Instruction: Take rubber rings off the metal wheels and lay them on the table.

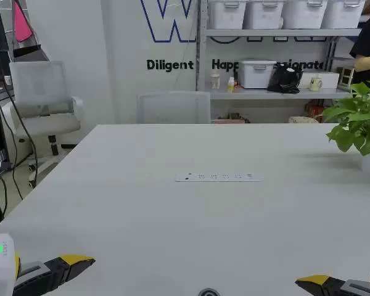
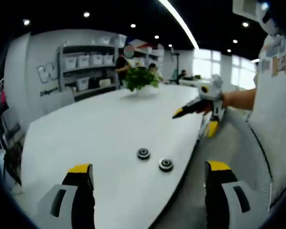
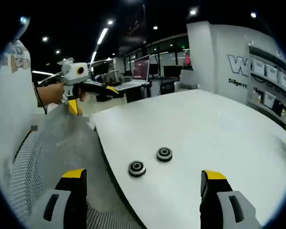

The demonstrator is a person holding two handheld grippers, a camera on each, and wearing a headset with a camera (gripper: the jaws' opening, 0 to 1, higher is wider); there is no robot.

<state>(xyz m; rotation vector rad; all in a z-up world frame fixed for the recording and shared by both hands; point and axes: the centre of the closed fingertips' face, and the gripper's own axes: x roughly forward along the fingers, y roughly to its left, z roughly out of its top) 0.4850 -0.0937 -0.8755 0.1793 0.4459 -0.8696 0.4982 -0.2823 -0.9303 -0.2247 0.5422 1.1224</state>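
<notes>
Two small metal wheels with black rubber rings lie near the front edge of the white table (image 1: 172, 209). The left gripper view shows one wheel (image 2: 143, 153) beside the other wheel (image 2: 166, 165), both beyond my open left gripper (image 2: 149, 168). From the opposite side, the right gripper view has the same pair, wheel (image 3: 137, 168) and wheel (image 3: 164, 154), in front of my open right gripper (image 3: 144, 175). In the head view the left gripper (image 1: 74, 264) is at the bottom left, the right gripper (image 1: 317, 282) at the bottom right, and a wheel's top (image 1: 208, 292) peeks in between. Nothing sits in either gripper.
A potted plant (image 1: 357, 120) stands at the table's right edge. A flush socket strip (image 1: 217, 177) lies mid-table. Office chairs (image 1: 172, 108) stand behind and to the left, with shelves of white bins (image 1: 265, 15) against the back wall.
</notes>
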